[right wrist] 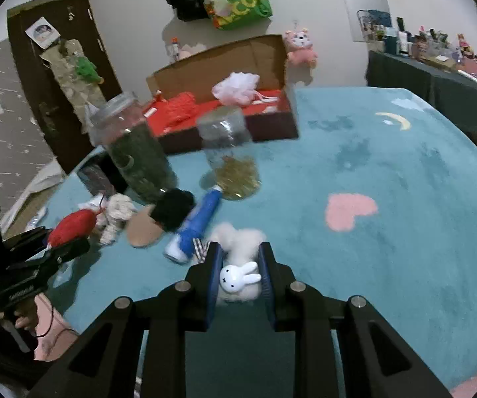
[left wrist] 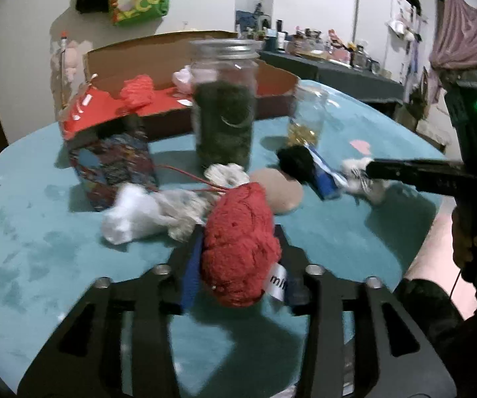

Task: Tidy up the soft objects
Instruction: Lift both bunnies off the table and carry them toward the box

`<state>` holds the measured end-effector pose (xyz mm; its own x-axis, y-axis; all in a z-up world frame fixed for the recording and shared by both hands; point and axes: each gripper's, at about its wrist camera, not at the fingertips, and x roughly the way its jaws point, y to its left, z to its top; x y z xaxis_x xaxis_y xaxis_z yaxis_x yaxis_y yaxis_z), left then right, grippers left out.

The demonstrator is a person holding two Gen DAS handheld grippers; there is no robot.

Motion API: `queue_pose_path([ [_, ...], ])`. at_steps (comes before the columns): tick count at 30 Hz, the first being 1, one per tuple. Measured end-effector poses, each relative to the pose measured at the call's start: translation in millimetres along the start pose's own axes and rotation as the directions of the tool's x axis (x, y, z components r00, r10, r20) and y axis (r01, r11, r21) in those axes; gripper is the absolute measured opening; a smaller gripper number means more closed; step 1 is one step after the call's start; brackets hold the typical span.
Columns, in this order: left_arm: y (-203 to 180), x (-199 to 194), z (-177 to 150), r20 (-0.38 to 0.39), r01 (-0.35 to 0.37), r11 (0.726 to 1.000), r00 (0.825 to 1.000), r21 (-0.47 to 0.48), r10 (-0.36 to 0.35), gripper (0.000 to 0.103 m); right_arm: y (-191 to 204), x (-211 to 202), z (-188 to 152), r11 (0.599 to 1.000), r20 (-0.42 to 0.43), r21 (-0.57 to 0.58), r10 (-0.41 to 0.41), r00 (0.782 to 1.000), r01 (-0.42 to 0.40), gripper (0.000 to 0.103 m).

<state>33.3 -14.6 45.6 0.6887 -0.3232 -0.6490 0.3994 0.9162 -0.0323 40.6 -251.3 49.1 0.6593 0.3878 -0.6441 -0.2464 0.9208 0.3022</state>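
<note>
- Left gripper [left wrist: 238, 265]: a red plush [left wrist: 240, 242] is seen between the half-spread jaws, low over the teal cloth [left wrist: 39, 248]; whether the blue pads [left wrist: 192, 282] press on it cannot be told (a white tag hangs at its right side).
- Right gripper [right wrist: 241, 267]: the jaws are drawn narrow on a white fluffy toy [right wrist: 238, 248] with a rabbit face, held just above the cloth.
- Loose items: a beige pad [right wrist: 142, 229], a black pompom [right wrist: 173, 207], a blue tube [right wrist: 195, 225] and a knitted white piece [right wrist: 117, 214] lie close together between the two grippers.
- Jars: a tall jar [left wrist: 223, 102] of dark green matter stands behind the pile; a smaller jar [right wrist: 230, 152] with gold contents stands beside it.
- Box [right wrist: 225, 122]: an open cardboard box with red lining sits at the far edge, and a pink puff [right wrist: 236, 88] and a red knit [right wrist: 180, 107] lie in it.
</note>
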Motion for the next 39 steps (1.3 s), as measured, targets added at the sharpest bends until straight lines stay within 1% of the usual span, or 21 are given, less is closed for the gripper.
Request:
queue_pose_path([
  [1,-3.0,1.5,-1.6,0.003,0.003,1.000,1.000,0.010,-0.003,0.068,0.0,0.0,-1.7,1.000,0.001,-0.009,-0.007,1.000,0.007,0.027],
  [3,-8.0,3.7,-5.4,0.013,0.008,1.000,1.000,0.021,-0.008,0.069,0.3,-0.1,-4.6,1.000,0.005,-0.023,-0.014,1.000,0.014,0.040],
  [5,-9.2,4.8,-6.0,0.018,0.007,1.000,1.000,0.018,-0.007,0.069,1.5,-3.5,-7.0,0.999,0.026,-0.041,-0.020,0.999,0.022,0.065],
  [7,-8.2,8.2,-7.2,0.002,0.008,1.000,1.000,0.007,-0.008,0.069,3.6,-7.2,-8.8,0.997,0.052,-0.062,-0.032,0.998,0.035,0.075],
  [10,-3.4,13.9,-9.3,-0.011,0.005,1.000,1.000,-0.022,-0.006,0.069,8.5,-5.9,-10.0,0.996,0.063,-0.088,-0.027,0.998,0.032,0.081],
  [14,-1.0,15.4,-10.6,0.009,0.003,0.999,1.000,-0.054,-0.003,0.069,19.7,6.2,-16.5,0.982,0.076,-0.150,-0.102,0.992,0.113,0.082],
  [16,0.2,16.6,-10.6,0.021,-0.004,0.997,1.000,-0.075,0.006,0.069,22.4,13.0,-20.2,0.977,0.086,-0.160,-0.131,0.988,0.144,0.081],
  [18,-1.0,18.2,-11.4,0.033,-0.015,0.996,0.999,-0.083,0.018,0.069,21.8,14.6,-23.2,0.976,0.107,-0.155,-0.136,0.985,0.151,0.075],
  [19,-2.0,19.0,-11.9,0.037,-0.023,0.997,0.999,-0.080,0.026,0.069,21.4,14.3,-24.3,0.976,0.122,-0.153,-0.137,0.983,0.155,0.066],
  [20,-2.5,20.0,-12.8,0.042,-0.032,0.997,0.999,-0.076,0.035,0.066,20.9,13.9,-24.6,0.977,0.129,-0.149,-0.135,0.983,0.153,0.056],
  [21,-4.4,20.5,-13.7,0.048,-0.043,0.997,0.998,-0.069,0.046,0.055,20.0,13.4,-24.9,0.978,0.135,-0.144,-0.131,0.982,0.150,0.054],
  [23,-7.8,21.0,-15.8,0.067,-0.082,0.995,0.994,-0.055,0.085,0.048,19.7,13.1,-26.4,0.978,0.147,-0.146,-0.128,0.981,0.150,0.052],
  [25,-8.5,19.9,-17.1,0.077,-0.096,0.994,0.992,-0.060,0.100,0.042,23.0,10.7,-30.1,0.975,0.169,-0.157,-0.131,0.977,0.158,0.050],
  [31,-6.7,11.9,-13.6,0.109,-0.113,0.992,0.987,-0.064,0.120,0.040,39.3,0.0,-31.4,0.974,0.229,-0.175,-0.100,0.968,0.142,0.049],
  [39,-12.1,-0.8,-7.3,0.153,-0.135,0.990,0.978,-0.034,0.139,0.040,66.2,-4.2,-24.9,0.970,0.250,-0.223,-0.036,0.968,0.093,0.049],
])
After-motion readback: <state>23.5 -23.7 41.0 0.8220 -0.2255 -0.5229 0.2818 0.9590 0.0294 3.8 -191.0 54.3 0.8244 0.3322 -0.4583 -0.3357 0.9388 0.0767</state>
